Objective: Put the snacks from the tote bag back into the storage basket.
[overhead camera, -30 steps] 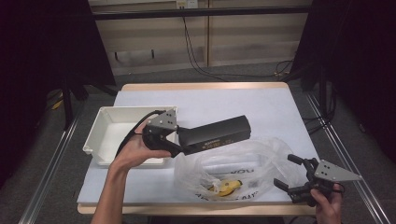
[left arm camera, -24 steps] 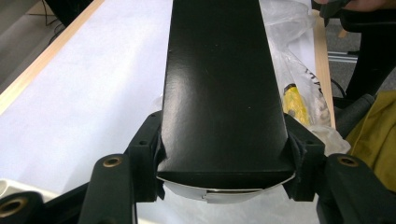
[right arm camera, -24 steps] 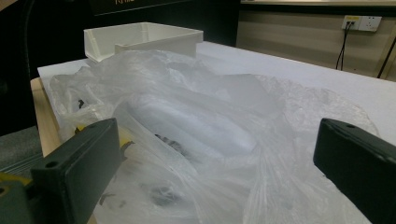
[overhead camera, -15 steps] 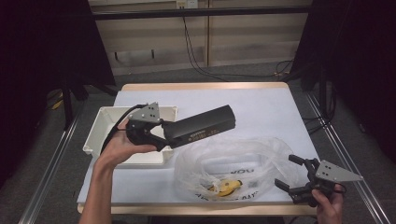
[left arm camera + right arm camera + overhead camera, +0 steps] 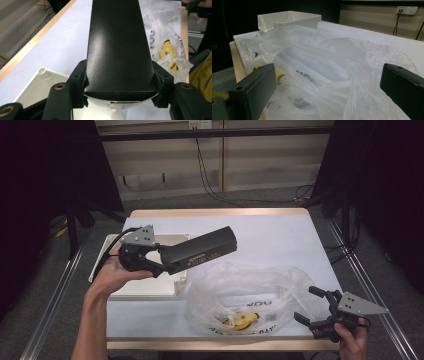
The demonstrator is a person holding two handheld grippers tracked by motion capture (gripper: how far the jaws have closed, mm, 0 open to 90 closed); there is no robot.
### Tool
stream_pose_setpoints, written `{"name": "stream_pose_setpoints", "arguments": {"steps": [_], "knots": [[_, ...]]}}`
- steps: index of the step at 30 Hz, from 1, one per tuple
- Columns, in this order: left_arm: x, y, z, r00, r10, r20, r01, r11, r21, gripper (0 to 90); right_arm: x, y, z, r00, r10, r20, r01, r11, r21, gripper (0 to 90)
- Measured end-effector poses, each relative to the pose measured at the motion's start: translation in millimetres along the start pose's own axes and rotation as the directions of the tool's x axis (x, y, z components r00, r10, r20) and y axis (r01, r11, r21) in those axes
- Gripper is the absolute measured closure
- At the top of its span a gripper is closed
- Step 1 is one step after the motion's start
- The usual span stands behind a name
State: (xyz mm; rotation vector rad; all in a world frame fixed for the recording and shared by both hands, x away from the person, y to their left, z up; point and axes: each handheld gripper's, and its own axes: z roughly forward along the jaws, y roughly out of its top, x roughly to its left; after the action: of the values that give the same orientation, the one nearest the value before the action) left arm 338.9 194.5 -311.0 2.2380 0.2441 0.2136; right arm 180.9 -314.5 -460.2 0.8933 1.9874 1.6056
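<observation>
My left gripper (image 5: 160, 262) is shut on one end of a long black box (image 5: 200, 251), held tilted in the air above the right side of a white tray (image 5: 150, 287). In the left gripper view the black box (image 5: 117, 50) runs straight out between the jaws. A crumpled clear plastic bag (image 5: 250, 290) lies at the table's front with a yellow item (image 5: 242, 320) inside. My right gripper (image 5: 306, 305) rests at the bag's right edge, open. In the right gripper view the bag (image 5: 324, 62) lies ahead of the wide-apart jaws, and the pads do not press it.
The white tray (image 5: 287, 18) stands at the table's left; its inside looks bare. The wooden table edge (image 5: 210, 344) runs just in front of the bag. Bare white tabletop (image 5: 280, 235) lies behind the bag. A wall socket (image 5: 407, 10) and cables sit beyond the table.
My left hand has carried the black box to the left and slightly up, from above the bag toward the tray. The right gripper has stayed put.
</observation>
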Motion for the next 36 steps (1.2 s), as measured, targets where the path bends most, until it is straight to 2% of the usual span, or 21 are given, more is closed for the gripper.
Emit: {"name": "stream_pose_setpoints", "arguments": {"steps": [3, 9, 12, 14, 21, 26, 30, 32, 36], "knots": [[3.8, -3.2, -6.2, 0.9999, 0.001, -0.014, -0.001, 1.0000, 0.007, 43.0, 0.2, 0.1, -0.2, 1.0000, -0.001, -0.003, 0.001, 1.000, 0.001, 0.1], [11.3, -12.5, -16.6, 0.9989, -0.026, -0.039, 0.027, 0.9992, 0.030, 43.0, -0.2, -0.5, -0.5, 1.0000, 0.005, -0.004, -0.005, 1.000, -0.001, 0.0], [15.4, -16.4, -23.0, 0.9979, -0.039, -0.051, 0.040, 0.9989, 0.023, 43.0, -0.1, -0.2, -1.3, 1.0000, 0.002, -0.001, -0.002, 1.000, -0.005, 0.0], [18.5, -19.3, -26.4, 0.9976, -0.038, -0.059, 0.040, 0.9985, 0.036, 43.0, -1.0, 0.6, -2.3, 1.0000, 0.001, -0.002, -0.001, 1.000, -0.005, 0.0], [29.1, -33.1, -41.9, 0.9944, -0.068, -0.081, 0.071, 0.9967, 0.040, 43.0, -5.9, 0.9, -2.9, 0.9996, 0.017, 0.024, -0.017, 1.000, -0.014, 0.0], [37.0, -38.7, -46.9, 0.9933, -0.076, -0.088, 0.081, 0.9953, 0.054, 43.0, -5.3, 1.6, -1.6, 0.9996, 0.013, 0.025, -0.012, 1.000, -0.011, 0.0], [42.9, -43.3, -49.3, 0.9926, -0.087, -0.085, 0.091, 0.9950, 0.041, 43.0, -6.6, 1.0, -0.2, 0.9997, 0.007, 0.024, -0.007, 1.000, -0.008, 0.0], [46.4, -45.5, -48.7, 0.9928, -0.078, -0.091, 0.084, 0.9942, 0.067, 43.0, -7.3, 0.8, -0.2, 0.9997, 0.009, 0.024, -0.009, 1.000, -0.006, 0.0], [53.7, -50.8, -48.0, 0.9925, -0.076, -0.096, 0.083, 0.9939, 0.072, 43.0, -7.7, 0.1, -0.9, 0.9997, 0.011, 0.021, -0.011, 1.000, -0.004, 0.0]]}}
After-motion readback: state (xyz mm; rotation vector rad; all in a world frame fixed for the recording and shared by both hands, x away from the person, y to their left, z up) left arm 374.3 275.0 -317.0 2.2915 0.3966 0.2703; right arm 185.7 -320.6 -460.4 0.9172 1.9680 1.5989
